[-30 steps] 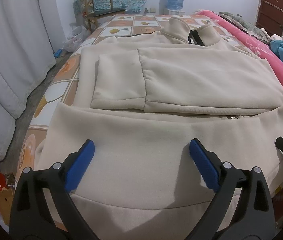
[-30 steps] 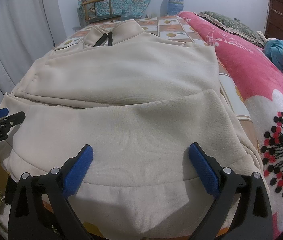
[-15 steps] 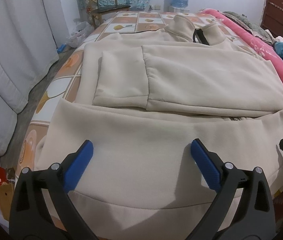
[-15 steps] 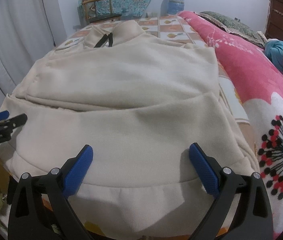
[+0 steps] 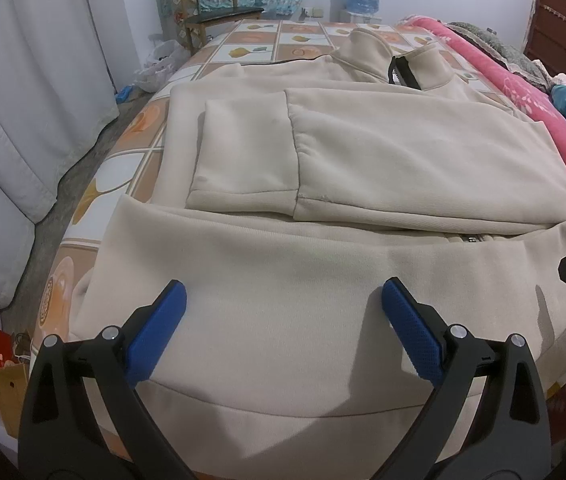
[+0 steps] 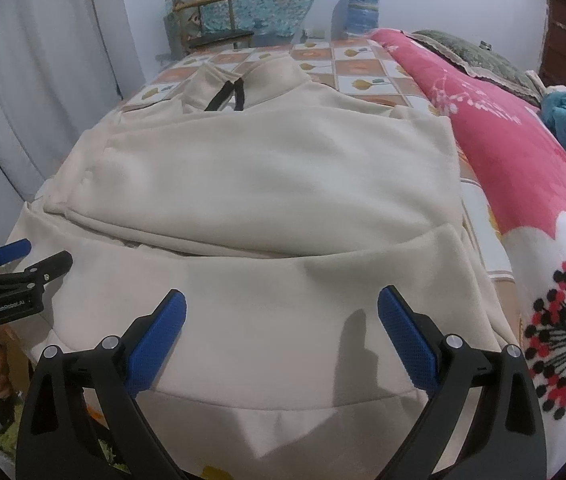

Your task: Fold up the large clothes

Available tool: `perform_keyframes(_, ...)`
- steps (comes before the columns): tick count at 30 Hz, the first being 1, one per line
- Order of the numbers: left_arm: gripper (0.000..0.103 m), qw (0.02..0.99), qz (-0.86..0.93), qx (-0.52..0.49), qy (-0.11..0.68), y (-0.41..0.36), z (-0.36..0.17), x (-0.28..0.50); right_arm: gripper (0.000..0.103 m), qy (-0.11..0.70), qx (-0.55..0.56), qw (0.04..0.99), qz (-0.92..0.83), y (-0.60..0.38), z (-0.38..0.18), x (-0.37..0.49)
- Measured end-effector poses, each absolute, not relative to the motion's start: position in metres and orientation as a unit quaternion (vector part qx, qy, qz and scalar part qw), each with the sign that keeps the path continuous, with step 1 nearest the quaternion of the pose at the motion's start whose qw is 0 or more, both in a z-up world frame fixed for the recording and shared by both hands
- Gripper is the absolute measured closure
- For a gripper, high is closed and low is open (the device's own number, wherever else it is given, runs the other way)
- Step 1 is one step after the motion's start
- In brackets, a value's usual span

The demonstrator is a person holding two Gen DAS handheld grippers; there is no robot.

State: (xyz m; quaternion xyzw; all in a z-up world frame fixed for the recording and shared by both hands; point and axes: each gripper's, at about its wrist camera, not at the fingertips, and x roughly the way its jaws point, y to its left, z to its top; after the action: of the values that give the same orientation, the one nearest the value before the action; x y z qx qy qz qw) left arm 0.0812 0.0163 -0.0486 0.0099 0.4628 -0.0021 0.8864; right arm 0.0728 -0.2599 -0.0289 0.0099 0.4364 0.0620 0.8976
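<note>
left gripper (image 5: 283,308): jaws released | right gripper (image 6: 281,312): jaws released | sweatshirt (image 5: 363,152): folded sleeve, left view only

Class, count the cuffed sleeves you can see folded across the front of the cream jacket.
1. A cuffed sleeve lies folded across the jacket chest, cuff toward the left gripper side. The other sleeve may be hidden underneath.

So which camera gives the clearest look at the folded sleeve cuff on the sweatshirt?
The left wrist view: the folded sleeve cuff lies flat and fully visible on the cream sweatshirt. In the right wrist view only a bunched fold near the sweatshirt's left edge shows; the cuff's outline cannot be made out.
</note>
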Motion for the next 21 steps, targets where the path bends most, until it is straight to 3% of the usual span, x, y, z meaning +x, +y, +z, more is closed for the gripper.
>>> perform_keyframes(16,0.008,0.886,-0.006,0.018,0.464,0.018,-0.046,0.081,0.009,0.443,0.003,0.893,0.082,-0.25,-0.022,0.08)
perform_keyframes(21,0.008,0.909,-0.017,0.012,0.416,0.038,-0.009,0.077,0.009,0.434,0.003,0.894,0.108,-0.257,0.008,0.091)
